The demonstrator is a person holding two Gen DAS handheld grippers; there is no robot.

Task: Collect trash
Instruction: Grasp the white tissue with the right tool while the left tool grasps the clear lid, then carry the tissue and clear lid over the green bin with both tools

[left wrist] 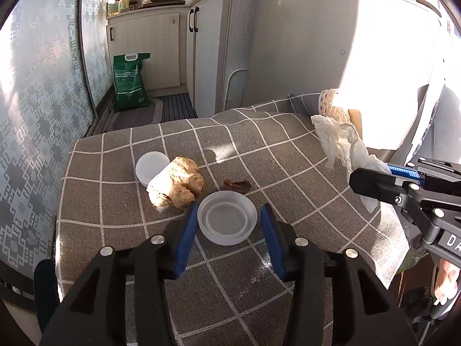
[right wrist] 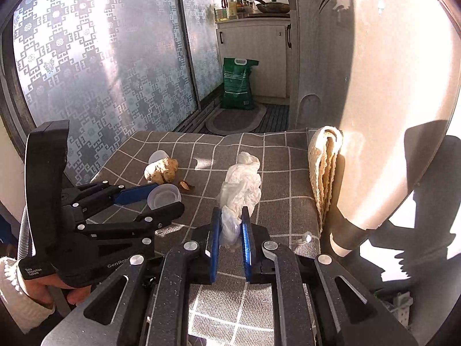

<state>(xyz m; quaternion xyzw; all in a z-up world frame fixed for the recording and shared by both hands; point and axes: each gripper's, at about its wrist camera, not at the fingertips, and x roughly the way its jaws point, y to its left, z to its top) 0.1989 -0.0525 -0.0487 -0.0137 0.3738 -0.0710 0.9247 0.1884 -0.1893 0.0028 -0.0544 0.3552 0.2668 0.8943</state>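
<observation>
A checked cloth (left wrist: 288, 155) covers the bench; on it, left to right, a brown lump (left wrist: 175, 183), then a light, stiff plastic lid (left wrist: 227, 221) between the left gripper (left wrist: 227, 248)'s half-open jaws, untouched; take it across the rim. The right gripper (right wrist: 231, 230) pinches soft crumpled tissue (right wrist: 243, 187)

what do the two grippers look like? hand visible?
Both grippers, left and right, are black linkage frames with silver rivets and blue pads on the jaws. The left handle bears white "GenRob" and "Data Acquisition System" print. The left hand wears a white knit sleeve.
</observation>
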